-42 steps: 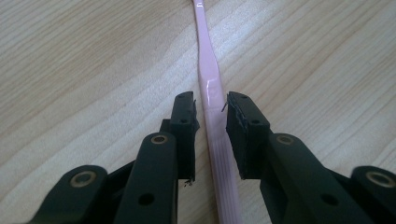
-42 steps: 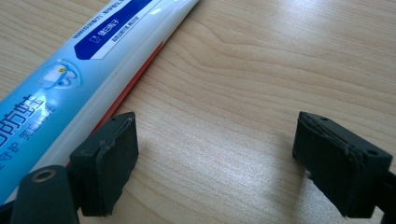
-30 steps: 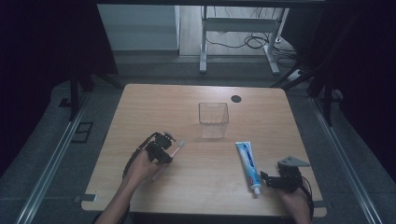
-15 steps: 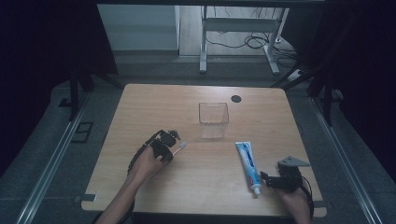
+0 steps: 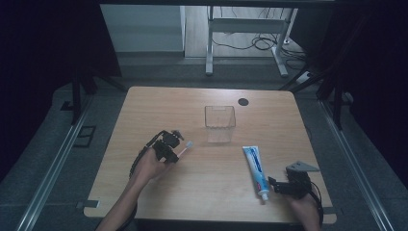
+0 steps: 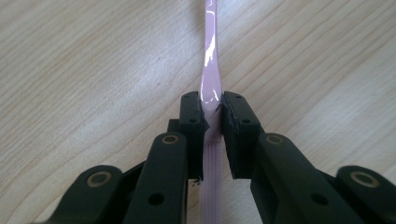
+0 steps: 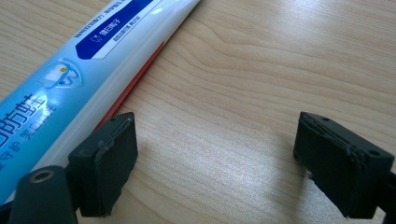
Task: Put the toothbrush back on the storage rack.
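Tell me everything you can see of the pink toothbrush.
The toothbrush is slim, glossy pale pink plastic with a ribbed handle section. It lies flat on the wooden table, left of the middle, its whitish head pointing toward the clear container. The left gripper is shut on its handle, both pads pressing its sides.

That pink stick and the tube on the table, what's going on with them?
A person holds a gripper in each hand at a wooden table. The left gripper has just closed its jaws on the handle of a pink toothbrush, which lies on the wood. The right gripper is open, its jaws beside a blue and white toothpaste tube but not around it. A clear plastic container stands farther back, between them.
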A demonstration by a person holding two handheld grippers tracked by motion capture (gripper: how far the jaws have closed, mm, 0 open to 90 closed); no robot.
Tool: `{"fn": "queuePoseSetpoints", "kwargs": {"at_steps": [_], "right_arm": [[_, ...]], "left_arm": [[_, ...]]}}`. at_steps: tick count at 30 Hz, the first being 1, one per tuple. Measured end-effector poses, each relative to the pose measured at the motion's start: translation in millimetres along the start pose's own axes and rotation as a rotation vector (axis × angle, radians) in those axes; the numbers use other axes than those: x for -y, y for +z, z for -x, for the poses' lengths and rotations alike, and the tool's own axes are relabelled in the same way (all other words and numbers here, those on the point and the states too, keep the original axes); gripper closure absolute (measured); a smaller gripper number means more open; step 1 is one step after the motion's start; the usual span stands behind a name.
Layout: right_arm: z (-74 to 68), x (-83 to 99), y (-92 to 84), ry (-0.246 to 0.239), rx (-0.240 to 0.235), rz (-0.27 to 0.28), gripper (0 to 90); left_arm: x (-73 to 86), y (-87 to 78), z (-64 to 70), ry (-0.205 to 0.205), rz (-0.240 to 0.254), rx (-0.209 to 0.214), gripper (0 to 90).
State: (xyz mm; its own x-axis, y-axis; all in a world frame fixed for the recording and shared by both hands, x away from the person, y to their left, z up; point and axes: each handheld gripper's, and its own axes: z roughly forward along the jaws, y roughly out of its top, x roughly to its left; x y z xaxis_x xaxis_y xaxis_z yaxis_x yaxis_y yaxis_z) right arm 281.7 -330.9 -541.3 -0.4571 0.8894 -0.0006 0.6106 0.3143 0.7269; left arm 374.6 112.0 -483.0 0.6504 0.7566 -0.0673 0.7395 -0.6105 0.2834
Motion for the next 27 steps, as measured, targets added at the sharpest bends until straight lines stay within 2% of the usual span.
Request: {"fn": "queuePoseSetpoints", "kwargs": {"at_steps": [10, 13, 15, 22, 27], "right_arm": [[0.0, 0.0, 0.0, 0.000, 0.000, 0.000, 13.2], [0.1, 0.0, 0.0, -0.001, 0.001, 0.000, 13.2], [0.1, 0.0, 0.0, -0.001, 0.001, 0.000, 13.2], [0.2, -0.1, 0.1, -0.003, 0.001, 0.002, 13.2], [0.0, -0.1, 0.1, 0.000, 0.001, 0.001, 13.2]], "left_arm": [[0.5, -16.9, -2.1, 0.005, 0.095, 0.044, 78.8], [-0.1, -20.4, -2.2, 0.005, 0.112, 0.044, 78.7], [-1.0, -26.4, -2.2, 0.007, 0.143, 0.053, 78.8], [-3.9, -36.5, 0.7, 0.025, 0.192, 0.049, 78.7], [-9.3, -44.3, 6.0, 0.037, 0.247, 0.043, 78.7]]}}
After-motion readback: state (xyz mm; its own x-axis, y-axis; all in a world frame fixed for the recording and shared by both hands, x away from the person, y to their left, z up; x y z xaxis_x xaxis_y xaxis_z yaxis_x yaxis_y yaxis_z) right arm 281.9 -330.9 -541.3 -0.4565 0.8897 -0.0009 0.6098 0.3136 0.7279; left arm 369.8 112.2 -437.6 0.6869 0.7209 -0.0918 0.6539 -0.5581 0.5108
